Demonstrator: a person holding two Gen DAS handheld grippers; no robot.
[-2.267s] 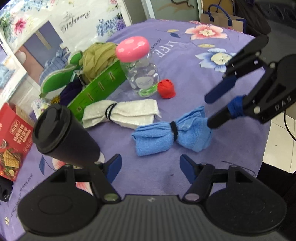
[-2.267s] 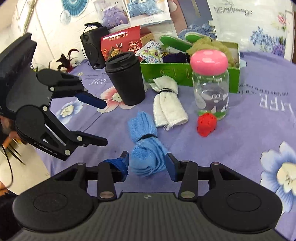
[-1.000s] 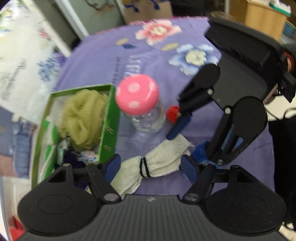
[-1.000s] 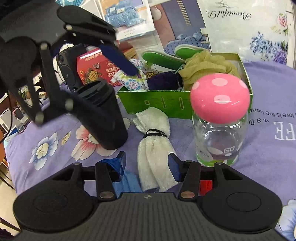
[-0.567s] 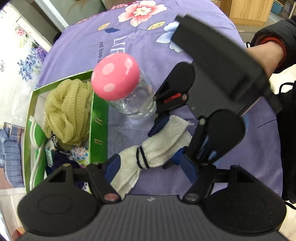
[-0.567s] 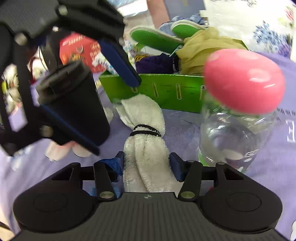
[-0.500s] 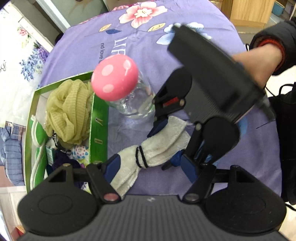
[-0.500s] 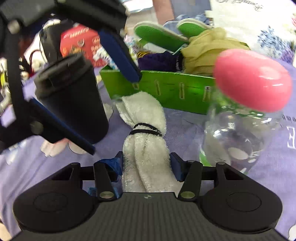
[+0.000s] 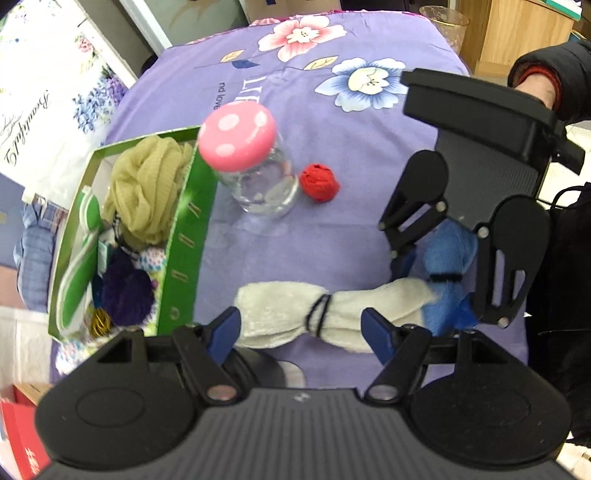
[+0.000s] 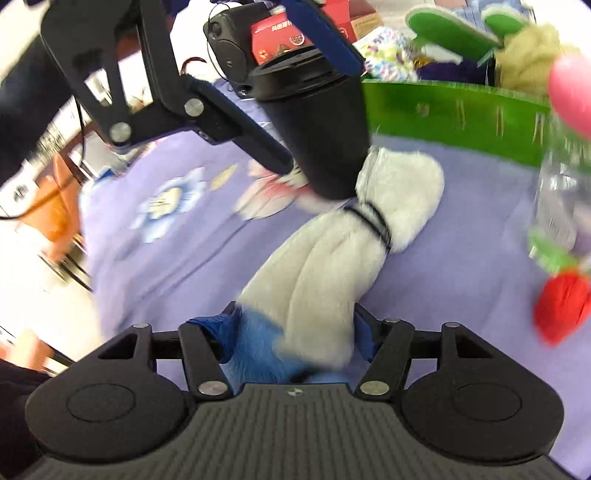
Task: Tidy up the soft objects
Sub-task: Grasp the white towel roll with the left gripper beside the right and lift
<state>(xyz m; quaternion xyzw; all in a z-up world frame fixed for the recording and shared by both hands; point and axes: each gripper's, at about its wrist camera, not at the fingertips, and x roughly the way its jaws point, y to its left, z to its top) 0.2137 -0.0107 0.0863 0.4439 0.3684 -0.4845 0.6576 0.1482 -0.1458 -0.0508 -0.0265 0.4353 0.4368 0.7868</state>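
A white rolled towel (image 9: 295,314) tied with a black band lies on the purple cloth in front of the green box (image 9: 184,236). My left gripper (image 9: 301,328) is open above it, one finger on each side. A blue rolled towel (image 9: 445,273) lies at the white towel's right end. My right gripper (image 10: 293,332) is open around that end of the white towel (image 10: 332,266), with the blue towel (image 10: 255,354) between its fingers. A red soft ball (image 9: 319,182) lies by the jar.
A glass jar with a pink spotted lid (image 9: 243,147) stands beside the green box, which holds a yellow-green cloth (image 9: 147,188), a purple ball (image 9: 125,291) and green slippers. A black cup (image 10: 317,122) stands just behind the white towel. A red carton (image 10: 284,33) is farther back.
My right gripper has swung round and slid to the blue towel and the white towel's end. My left gripper has pulled back and risen; the red ball is in sight again.
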